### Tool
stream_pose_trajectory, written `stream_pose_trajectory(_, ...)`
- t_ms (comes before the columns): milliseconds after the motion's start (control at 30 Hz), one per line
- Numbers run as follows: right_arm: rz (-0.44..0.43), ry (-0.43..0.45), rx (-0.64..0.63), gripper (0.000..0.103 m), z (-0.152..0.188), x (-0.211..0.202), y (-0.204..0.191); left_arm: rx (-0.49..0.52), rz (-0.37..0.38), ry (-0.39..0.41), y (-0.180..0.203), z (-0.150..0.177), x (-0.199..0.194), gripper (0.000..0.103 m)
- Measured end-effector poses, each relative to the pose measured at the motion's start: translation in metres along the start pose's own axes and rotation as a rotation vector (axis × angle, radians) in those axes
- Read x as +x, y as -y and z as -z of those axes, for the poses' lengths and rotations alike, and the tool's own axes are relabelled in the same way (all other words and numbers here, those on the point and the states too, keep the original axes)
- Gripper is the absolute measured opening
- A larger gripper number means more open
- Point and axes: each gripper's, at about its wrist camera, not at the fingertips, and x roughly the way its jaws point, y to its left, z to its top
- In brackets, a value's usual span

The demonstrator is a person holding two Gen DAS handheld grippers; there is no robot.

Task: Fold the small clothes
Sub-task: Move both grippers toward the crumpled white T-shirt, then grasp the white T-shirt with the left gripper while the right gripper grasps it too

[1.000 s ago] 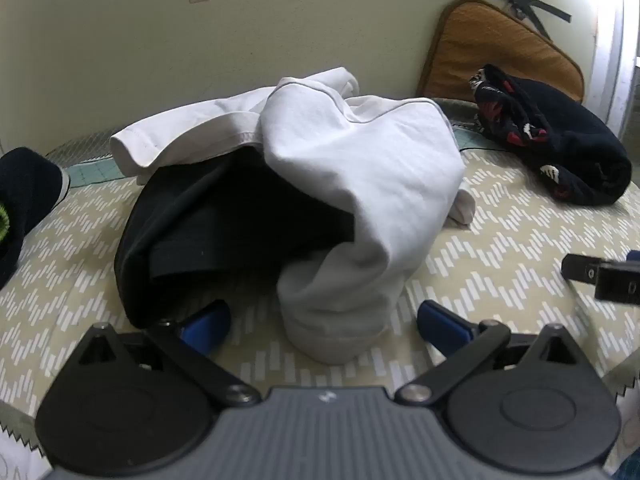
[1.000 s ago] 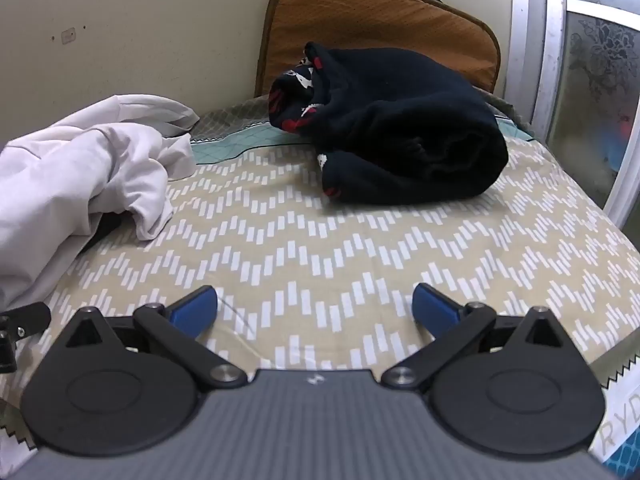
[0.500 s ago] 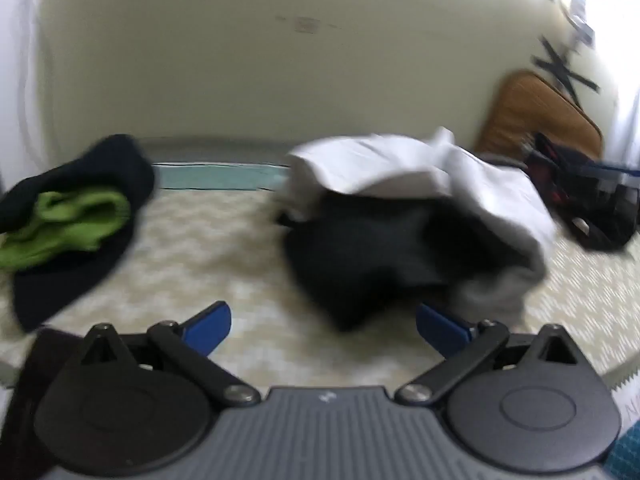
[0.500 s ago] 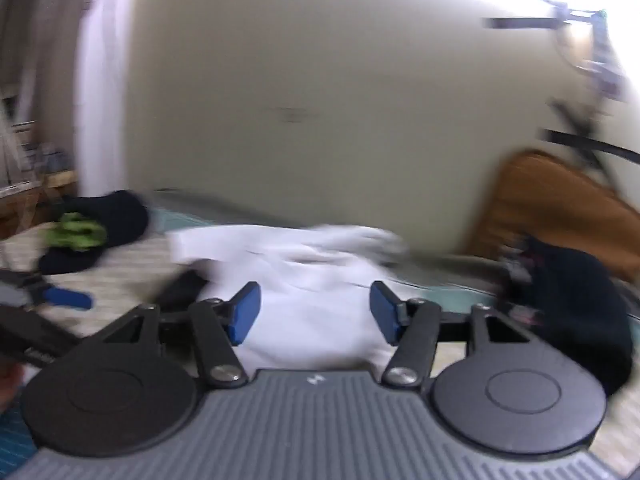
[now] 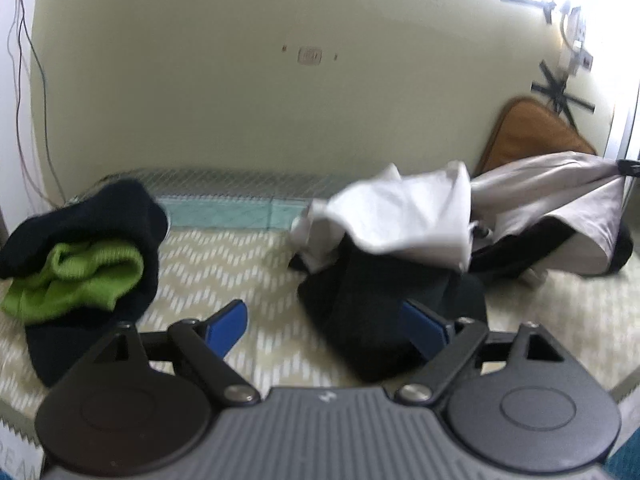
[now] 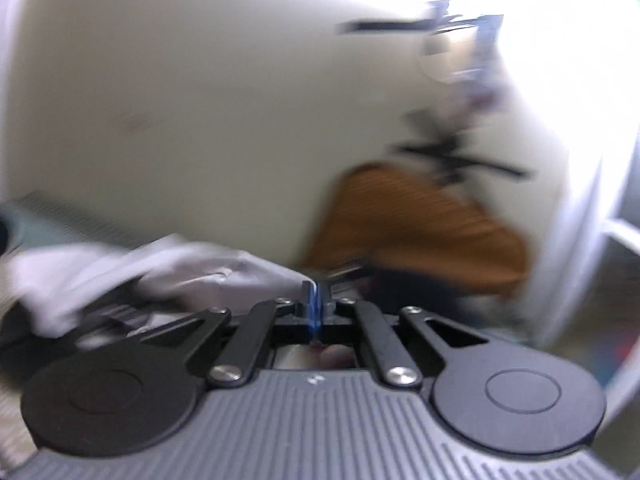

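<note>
The right gripper is pinching shut on an edge of the white garment, which is stretching from the right of the patterned table up toward it. The left gripper is hanging wide open with nothing between its pads, its jaws having just been narrowing a little, above the black garment lying under the white one. The risk — the pinch looks thin, so the cloth may be slipping free, or dragging the black piece along. The green-and-dark bundle is sitting at far left.
</note>
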Motion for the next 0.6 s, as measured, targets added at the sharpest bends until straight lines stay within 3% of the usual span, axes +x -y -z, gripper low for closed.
stream_pose_trajectory(100,0.12,0.041,0.009,0.002,-0.013,-0.031,0.027,-0.016,0.033,0.02,0.005,-0.018,0.007,0.101)
stream_pose_trajectory(267,-0.008,-0.014,0.079,0.008,-0.013,-0.07,0.023,0.04,0.07,-0.018,0.036,-0.035,0.041,0.1)
stream_pose_trajectory(333,-0.067,-0.05,0.085,0.021,-0.003,-0.08,0.008,0.123,0.076,-0.018,0.062,-0.038,0.054,0.097)
stream_pose_trajectory(367,-0.092,-0.068,0.089,0.039,0.001,-0.086,-0.004,0.161,0.081,-0.02,0.074,-0.039,0.06,0.093)
stream_pose_trajectory(400,-0.114,-0.087,0.096,0.055,0.001,-0.081,-0.01,0.196,0.08,-0.03,0.086,-0.039,0.068,0.088)
stream_pose_trajectory(433,-0.138,-0.101,0.096,0.058,0.004,-0.082,-0.022,0.228,0.067,-0.046,0.096,-0.039,0.078,0.068)
stream_pose_trajectory(467,-0.165,-0.118,0.088,0.06,-0.003,-0.07,-0.03,0.258,0.042,-0.072,0.105,-0.04,0.089,0.036)
stream_pose_trajectory(500,-0.185,-0.132,0.073,0.062,-0.004,-0.066,-0.044,0.271,0.016,-0.097,0.108,-0.04,0.097,0.024)
stream_pose_trajectory(533,-0.198,-0.145,0.06,0.064,-0.004,-0.062,-0.057,0.253,0.003,-0.114,0.104,-0.044,0.104,0.017)
stream_pose_trajectory(600,-0.23,-0.169,0.032,0.073,-0.01,-0.044,-0.074,0.147,0.034,-0.116,0.078,-0.057,0.103,0.012)
